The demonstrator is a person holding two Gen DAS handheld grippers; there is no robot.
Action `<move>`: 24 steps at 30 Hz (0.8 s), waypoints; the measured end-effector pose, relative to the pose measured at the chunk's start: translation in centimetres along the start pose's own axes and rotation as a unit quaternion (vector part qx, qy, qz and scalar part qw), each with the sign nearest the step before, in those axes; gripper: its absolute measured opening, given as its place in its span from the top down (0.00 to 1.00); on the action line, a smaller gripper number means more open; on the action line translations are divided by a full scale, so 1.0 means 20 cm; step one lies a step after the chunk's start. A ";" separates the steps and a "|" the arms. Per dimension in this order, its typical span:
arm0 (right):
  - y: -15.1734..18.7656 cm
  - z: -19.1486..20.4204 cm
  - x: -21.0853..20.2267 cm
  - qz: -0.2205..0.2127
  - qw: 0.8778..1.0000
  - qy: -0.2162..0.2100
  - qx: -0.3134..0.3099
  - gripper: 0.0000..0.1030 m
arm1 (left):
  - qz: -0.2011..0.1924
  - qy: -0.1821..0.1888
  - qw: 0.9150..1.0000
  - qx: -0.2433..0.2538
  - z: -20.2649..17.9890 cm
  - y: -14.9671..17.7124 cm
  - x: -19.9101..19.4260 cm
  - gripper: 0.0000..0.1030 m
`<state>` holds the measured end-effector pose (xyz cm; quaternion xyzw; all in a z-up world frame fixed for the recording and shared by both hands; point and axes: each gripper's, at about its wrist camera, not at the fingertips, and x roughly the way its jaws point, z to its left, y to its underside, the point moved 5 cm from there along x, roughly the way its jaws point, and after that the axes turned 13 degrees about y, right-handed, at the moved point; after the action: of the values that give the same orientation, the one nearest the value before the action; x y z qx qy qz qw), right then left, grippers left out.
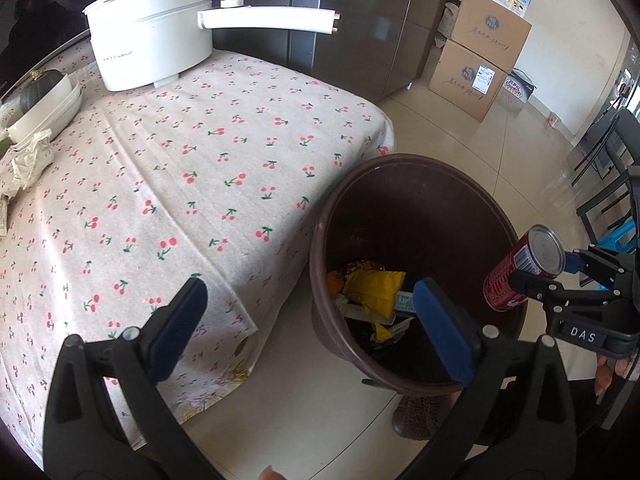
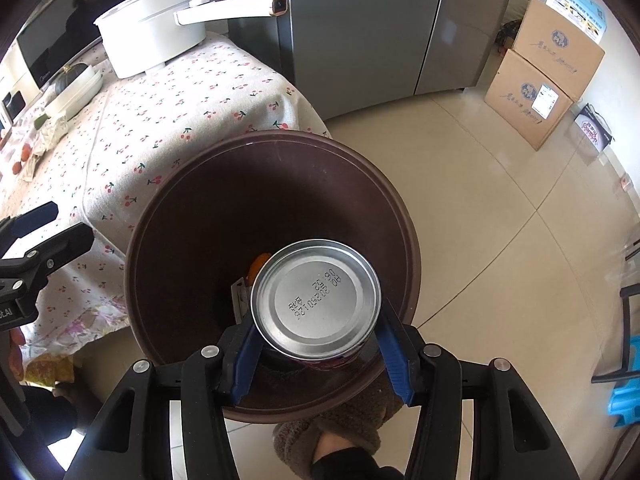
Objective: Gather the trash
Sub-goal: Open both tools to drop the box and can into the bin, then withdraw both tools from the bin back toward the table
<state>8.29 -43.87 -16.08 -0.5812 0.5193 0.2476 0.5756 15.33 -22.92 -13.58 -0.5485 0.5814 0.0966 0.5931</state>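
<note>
A dark brown trash bin [image 1: 320, 240] [image 2: 136, 280] stands on the floor beside the table corner. Inside it lie a yellow wrapper [image 1: 374, 288] and other scraps. My right gripper [image 2: 320, 354] [image 1: 560, 276] is shut on a red drink can [image 2: 316, 300] [image 1: 520, 272], which hangs tilted over the bin's right side, its silver base toward the right wrist camera. My left gripper [image 1: 310, 328] [image 2: 32, 236] stands wide open with nothing between its blue pads, straddling the table's edge and the bin's near rim. A crumpled tissue [image 1: 32, 160] lies at the table's left edge.
The table's cherry-print cloth [image 1: 200, 160] [image 2: 160, 120] carries a white electric pot [image 1: 152, 40] and white dishes [image 1: 44, 108]. A grey fridge [image 1: 360, 20] stands behind, with stacked cardboard boxes [image 1: 480, 60] to its right. A slippered foot [image 2: 332, 432] is under the bin's near edge. Dark chairs [image 1: 608, 168] line the right.
</note>
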 end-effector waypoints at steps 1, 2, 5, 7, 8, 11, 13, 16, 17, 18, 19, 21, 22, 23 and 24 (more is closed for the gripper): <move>-0.01 0.01 0.01 0.002 1.000 0.001 -0.001 0.46 | 0.001 -0.005 1.000 0.003 0.01 0.01 -0.01 0.01; -0.01 0.02 0.01 0.003 1.000 0.002 -0.004 0.46 | 0.002 -0.011 1.000 0.005 0.02 0.02 -0.03 0.01; -0.03 0.06 0.05 0.012 1.000 0.011 -0.010 0.46 | 0.001 -0.020 1.000 0.009 0.06 0.03 -0.08 0.01; -0.04 0.09 0.07 0.016 1.000 0.016 -0.013 0.46 | 0.000 -0.020 1.000 0.005 0.08 0.03 -0.10 0.01; -0.04 0.10 0.07 0.018 1.000 0.018 -0.014 0.46 | 0.000 -0.019 1.000 0.002 0.10 0.04 -0.12 0.01; -0.06 0.12 0.09 0.021 0.999 0.026 -0.012 0.43 | -0.002 -0.021 1.000 -0.002 0.14 0.04 -0.16 0.01; -0.07 0.13 0.07 0.017 0.999 0.031 -0.008 0.26 | -0.005 -0.023 1.000 -0.006 0.16 0.05 -0.19 0.01; -0.10 0.14 0.02 0.000 0.999 0.033 -0.002 0.19 | -0.010 -0.025 1.000 -0.014 0.20 0.05 -0.23 0.01; -0.11 0.15 0.01 -0.004 0.999 0.034 -0.002 0.18 | -0.011 -0.026 0.999 -0.016 0.21 0.05 -0.25 0.01; -0.12 0.16 0.00 -0.008 0.999 0.034 -0.001 0.18 | -0.012 -0.027 0.999 -0.019 0.23 0.06 -0.26 0.01; -0.13 0.17 -0.02 -0.010 0.999 0.033 -0.001 0.18 | -0.013 -0.028 0.999 -0.022 0.24 0.06 -0.28 0.01; -0.15 0.19 -0.04 -0.014 0.999 0.030 0.001 0.18 | -0.015 -0.028 0.999 -0.031 0.27 0.07 -0.30 0.01; -0.16 0.21 -0.05 -0.016 1.000 0.027 0.001 0.18 | -0.016 -0.028 0.999 -0.036 0.29 0.07 -0.32 0.01; -0.17 0.22 -0.06 -0.018 1.000 0.024 0.000 0.18 | -0.017 -0.028 0.999 -0.040 0.30 0.07 -0.33 0.01; -0.18 0.24 -0.07 -0.020 1.000 0.021 -0.001 0.18 | -0.018 -0.029 0.998 -0.044 0.32 0.08 -0.34 0.01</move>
<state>12.47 -39.70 -14.40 -0.5973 0.5191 0.2243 0.5687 15.77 -13.89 -10.74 -0.5815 0.5489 0.1273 0.5868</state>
